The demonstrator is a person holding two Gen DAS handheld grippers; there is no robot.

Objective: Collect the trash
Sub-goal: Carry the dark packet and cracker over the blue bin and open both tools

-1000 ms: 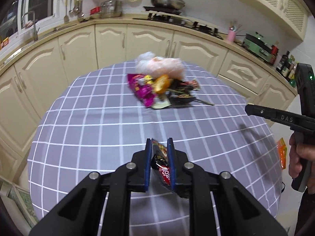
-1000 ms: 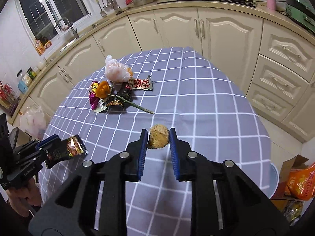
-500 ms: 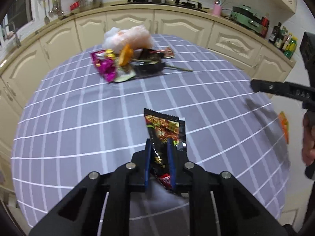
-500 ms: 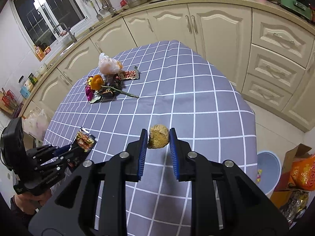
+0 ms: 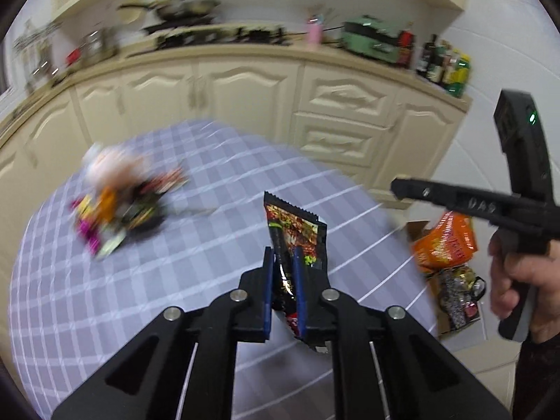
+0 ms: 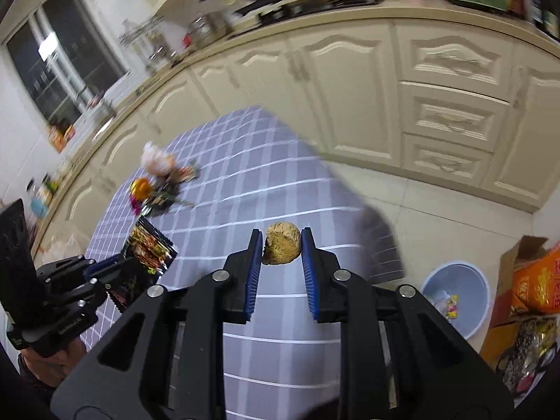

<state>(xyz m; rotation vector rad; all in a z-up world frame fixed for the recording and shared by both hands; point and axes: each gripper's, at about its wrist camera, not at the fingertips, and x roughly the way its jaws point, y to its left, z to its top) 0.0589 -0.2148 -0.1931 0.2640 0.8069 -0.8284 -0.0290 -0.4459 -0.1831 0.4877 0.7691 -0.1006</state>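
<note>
While both tools tilt down over the checked table (image 6: 280, 189), the left gripper (image 5: 284, 262) at lower centre clamps a black snack wrapper (image 5: 297, 231), and the right gripper (image 6: 281, 245) pinches a brown crumpled ball (image 6: 282, 247); remaining trash pile (image 5: 119, 206) lies upper left

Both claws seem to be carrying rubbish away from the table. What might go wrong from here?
The right gripper pinches a round crumbly lump only at its sides, so it could slip or break apart over the tablecloth before reaching the blue bin.

The left gripper grips the black snack wrapper low down; the tall floppy top may snag or slide free.

The pile of wrappers remains on the table, so further trips are needed.
</note>
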